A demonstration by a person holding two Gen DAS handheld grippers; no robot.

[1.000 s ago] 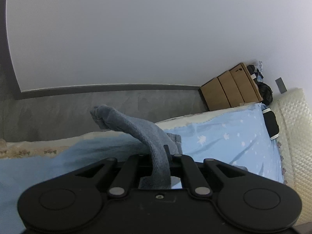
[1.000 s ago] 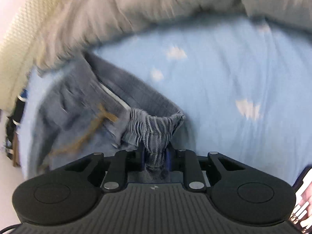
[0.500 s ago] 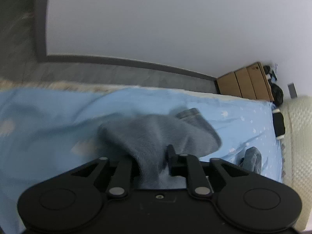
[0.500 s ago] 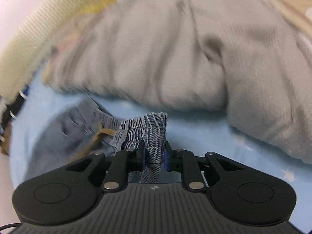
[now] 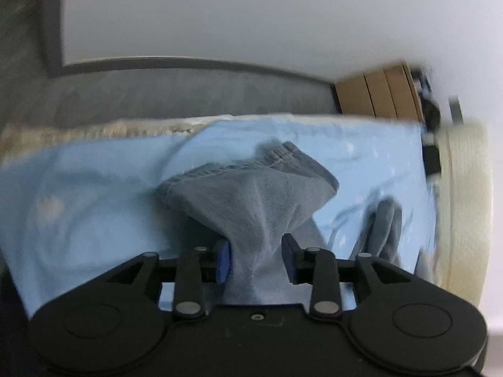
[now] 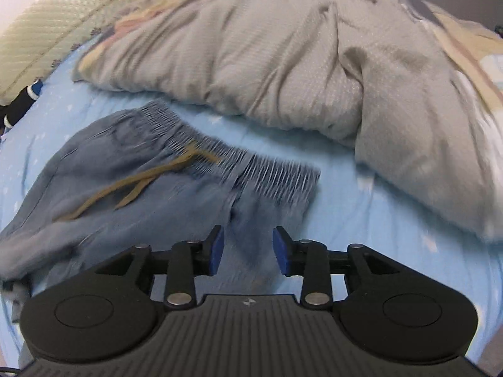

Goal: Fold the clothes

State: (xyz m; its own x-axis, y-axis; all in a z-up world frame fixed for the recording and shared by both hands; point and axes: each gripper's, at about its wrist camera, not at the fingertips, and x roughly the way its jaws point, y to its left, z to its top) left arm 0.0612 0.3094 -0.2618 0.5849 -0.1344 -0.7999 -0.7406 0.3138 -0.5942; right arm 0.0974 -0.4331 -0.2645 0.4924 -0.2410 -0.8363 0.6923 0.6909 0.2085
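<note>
So the denim shorts (image 6: 132,169) are lying on the blue bedsheet (image 6: 361,207), elastic waistband up toward the grey duvet (image 6: 283,50) that's heaped along the far side of the bed, tan drawstring (image 6: 125,185) flopped across the front. They look roughly spread out but rumpled, no clean fold that I can see, so I'd say this is early days: laid out, folding proper still to do.

Right gripper (image 6: 248,248) hovers just over the waistband side with its jaws apart and nothing between the blue pads.

Left gripper (image 5: 256,259) is at the leg end, and a bunch of hem fabric runs up between its jaws, which stand fairly wide. Can't tell if they're actually pinching or just loose around the cloth. The hem sits near the sheet's foot edge, with cardboard boxes (image 5: 377,94) on the floor beyond the corner.
</note>
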